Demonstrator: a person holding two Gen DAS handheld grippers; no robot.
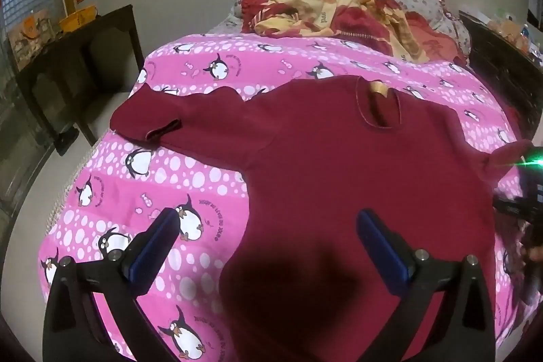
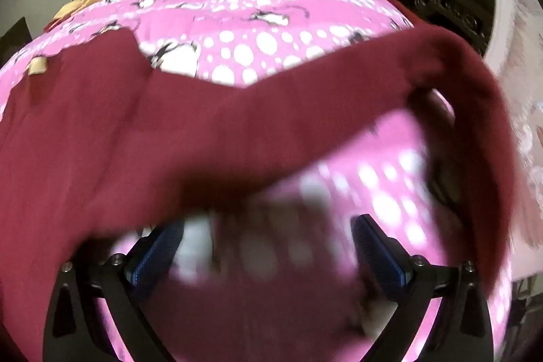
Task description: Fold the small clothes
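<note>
Both tools spread wide, gripping nothing: left tool [image 1: 268,226] hangs over the lower body of the maroon shirt [image 1: 339,165], right tool [image 2: 268,240] near its right sleeve [image 2: 339,111]. Shirt lies flat on the pink penguin bedspread [image 1: 190,172], neck away, probably staged for sleeve folds. Right view blurred, contact unclear.

A plain maroon shirt [image 1: 339,165] is lying on a pink bedcover [image 1: 163,165] showing white dots and black-and-white penguins; at twelve o'clock, a red-and-yellow blanket [image 1: 339,5].
</note>
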